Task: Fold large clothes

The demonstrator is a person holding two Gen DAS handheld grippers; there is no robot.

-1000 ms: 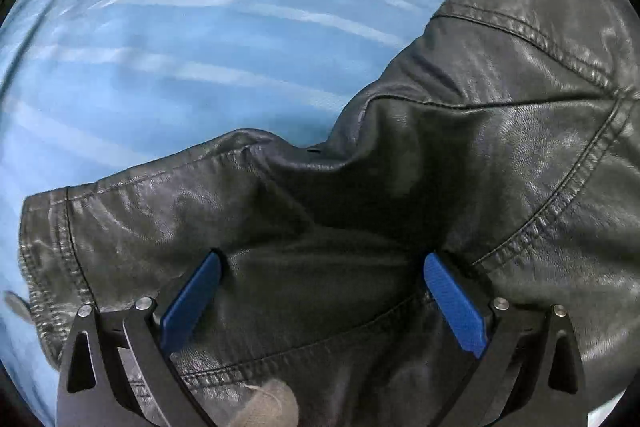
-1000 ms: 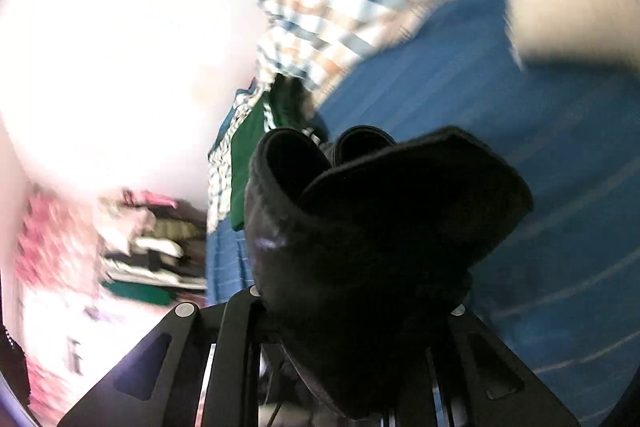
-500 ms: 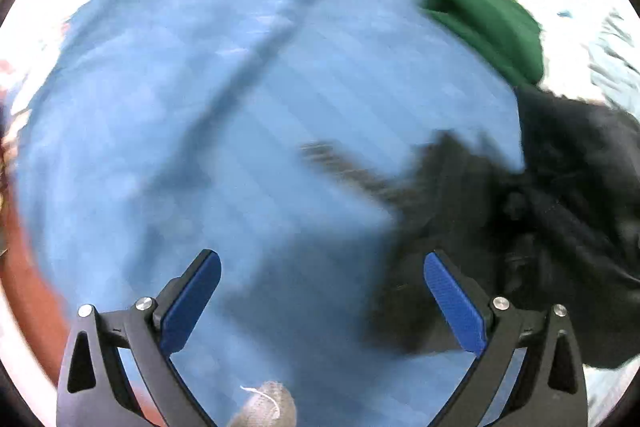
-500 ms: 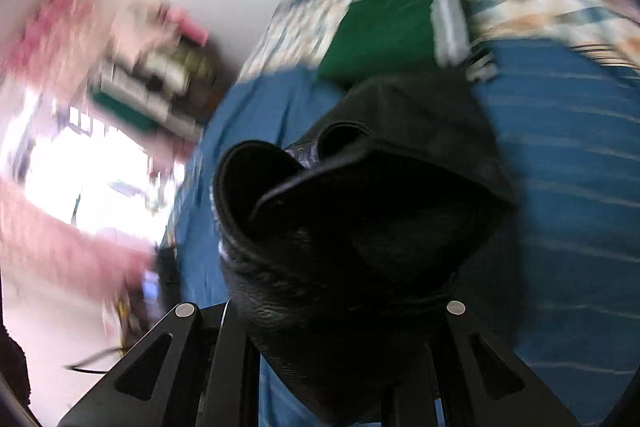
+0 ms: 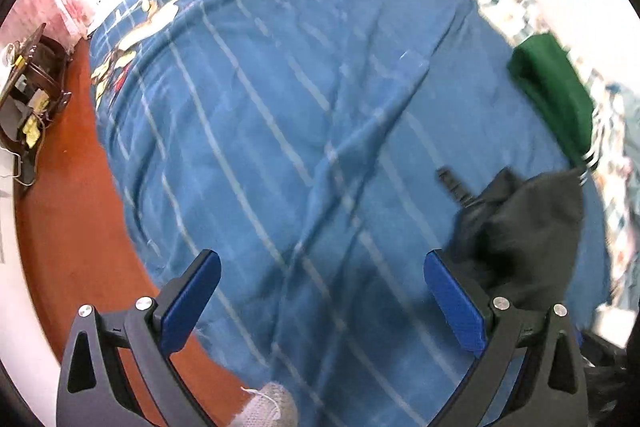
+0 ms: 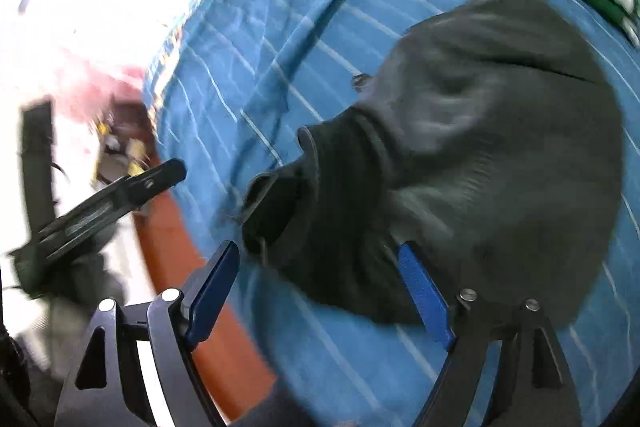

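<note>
Released since a second ago: black jacket (image 6: 500, 155), now bunched on the blue striped bed (image 5: 300, 107).
Right gripper (image 6: 320, 291) fingers spread, apparently empty; left gripper (image 5: 320, 301) fingers spread over bedspread; green garment (image 5: 556, 95) folded beyond jacket.

left tongs (image 5: 320, 295): spread wide, nothing between | right tongs (image 6: 320, 291): spread wide, nothing gripped
</note>
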